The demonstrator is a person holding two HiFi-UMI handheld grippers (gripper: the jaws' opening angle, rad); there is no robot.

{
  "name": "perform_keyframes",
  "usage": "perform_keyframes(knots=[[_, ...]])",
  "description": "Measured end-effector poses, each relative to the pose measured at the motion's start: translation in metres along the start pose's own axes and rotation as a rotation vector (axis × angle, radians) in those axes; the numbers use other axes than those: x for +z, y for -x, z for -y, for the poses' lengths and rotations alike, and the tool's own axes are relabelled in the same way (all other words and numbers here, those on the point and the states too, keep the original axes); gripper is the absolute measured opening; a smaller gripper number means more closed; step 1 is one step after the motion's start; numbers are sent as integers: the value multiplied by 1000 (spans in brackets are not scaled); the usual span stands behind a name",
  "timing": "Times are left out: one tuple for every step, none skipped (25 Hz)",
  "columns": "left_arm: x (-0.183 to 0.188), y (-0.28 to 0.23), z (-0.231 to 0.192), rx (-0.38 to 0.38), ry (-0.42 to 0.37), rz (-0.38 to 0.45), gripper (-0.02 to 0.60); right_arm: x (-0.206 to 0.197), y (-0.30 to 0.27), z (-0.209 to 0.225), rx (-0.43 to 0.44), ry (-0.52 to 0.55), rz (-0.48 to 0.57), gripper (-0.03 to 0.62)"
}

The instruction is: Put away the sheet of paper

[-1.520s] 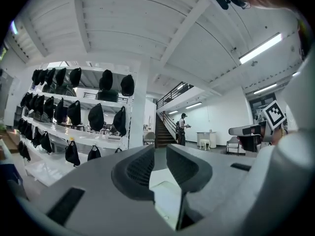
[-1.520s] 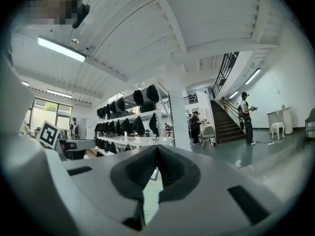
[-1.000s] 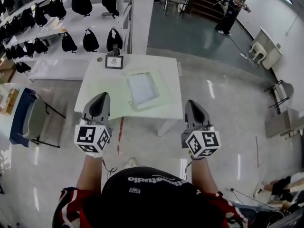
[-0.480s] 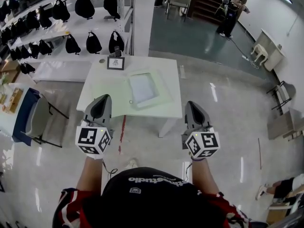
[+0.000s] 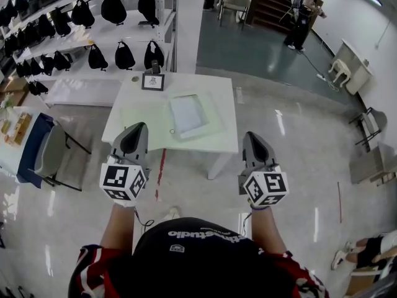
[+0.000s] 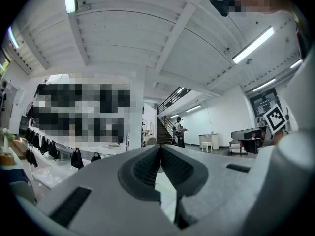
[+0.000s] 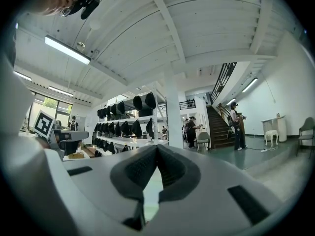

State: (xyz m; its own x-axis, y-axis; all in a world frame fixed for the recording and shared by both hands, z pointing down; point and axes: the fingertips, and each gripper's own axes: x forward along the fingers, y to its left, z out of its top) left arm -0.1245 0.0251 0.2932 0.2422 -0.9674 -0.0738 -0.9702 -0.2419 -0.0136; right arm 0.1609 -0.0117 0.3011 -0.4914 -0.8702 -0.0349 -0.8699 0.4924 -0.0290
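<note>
A white sheet of paper (image 5: 185, 114) lies on a pale, see-through folder or mat (image 5: 211, 124) on the white table (image 5: 130, 135) ahead of me. Both grippers are held level in front of my body, short of the table's near edge. My left gripper (image 5: 138, 128) is shut with nothing between its jaws; in the left gripper view (image 6: 160, 147) the ribbed pads meet. My right gripper (image 5: 251, 136) is also shut and empty, its pads touching in the right gripper view (image 7: 157, 146). Neither touches the paper.
A small framed marker card (image 5: 152, 81) stands at the table's far edge, and a small ring (image 5: 172, 131) lies near the paper. Shelves with black bags (image 5: 99, 56) stand behind on the left, a chair (image 5: 53, 157) left of the table. A person (image 5: 304, 11) stands far back right.
The table has slid slightly nearer in the head view as I edge forward with both grippers. Both stay shut and empty.
</note>
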Motion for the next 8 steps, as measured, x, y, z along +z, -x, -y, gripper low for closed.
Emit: perform_keyframes(knots=[[-1,1,0,1,0,-1,6,-1,1,0,1,0,-1,2],[-1,2,0,2,0,-1,6,-2,1,-1,1,1,-1,2],[-1,3,1,2,0,-1,6,-2,2,-1,2,2,-2,2],[-1,5,1,3,0,-1,6,-2,3,-2,3,2,-2,2],[-1,6,0,5,1,0,6,-3,3,-3,4,3,-2,3],[-1,7,-1,7,3,0,6,-3,3,-4,4,3,-3,2],[-1,8,-2,9,4,1,6,-3,3,-5,6,3,-3,2],[0,10,-3,10,6,2,6,-3,3,-6,7,3,-4,2]])
